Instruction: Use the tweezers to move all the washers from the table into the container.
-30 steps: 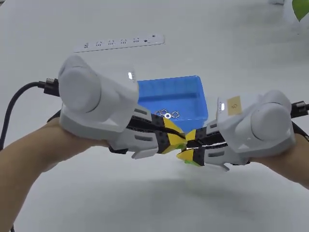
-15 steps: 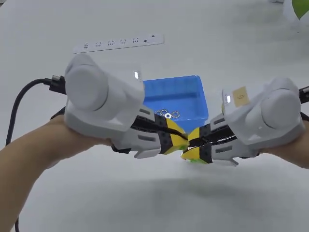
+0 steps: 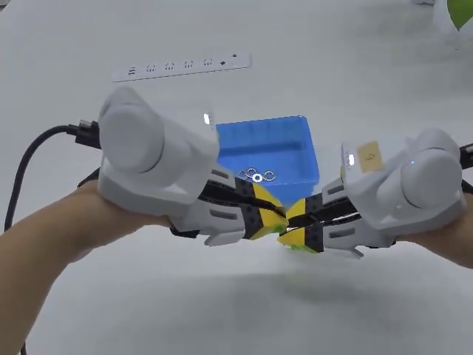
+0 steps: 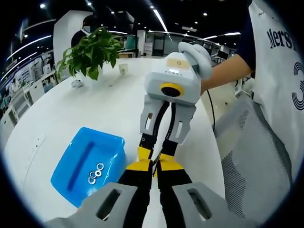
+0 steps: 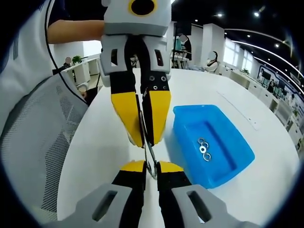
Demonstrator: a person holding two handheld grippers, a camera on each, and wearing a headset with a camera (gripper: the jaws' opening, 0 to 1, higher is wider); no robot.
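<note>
While left tool point(image 3: 270, 214) & right tool point(image 3: 297, 228) both clench the thin tweezers point(image 5: 148, 147) nr counter's point(image 3: 222, 310) near edge, washers point(image 3: 256, 176) lie in container point(image 3: 295, 140); tweezers prob. springy, slick: grip mid-shank.

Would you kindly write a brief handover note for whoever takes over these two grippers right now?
Left gripper: shut on the tweezers.
Right gripper: also shut on the tweezers, tip to tip with the left one, above the table on the person's side of the container.
Done: three washers, as far as I can count, lie together on the container's floor.
Left: the grippers hide the patch of table beneath them, so check there for further washers and move any into the container with the tweezers.
</note>
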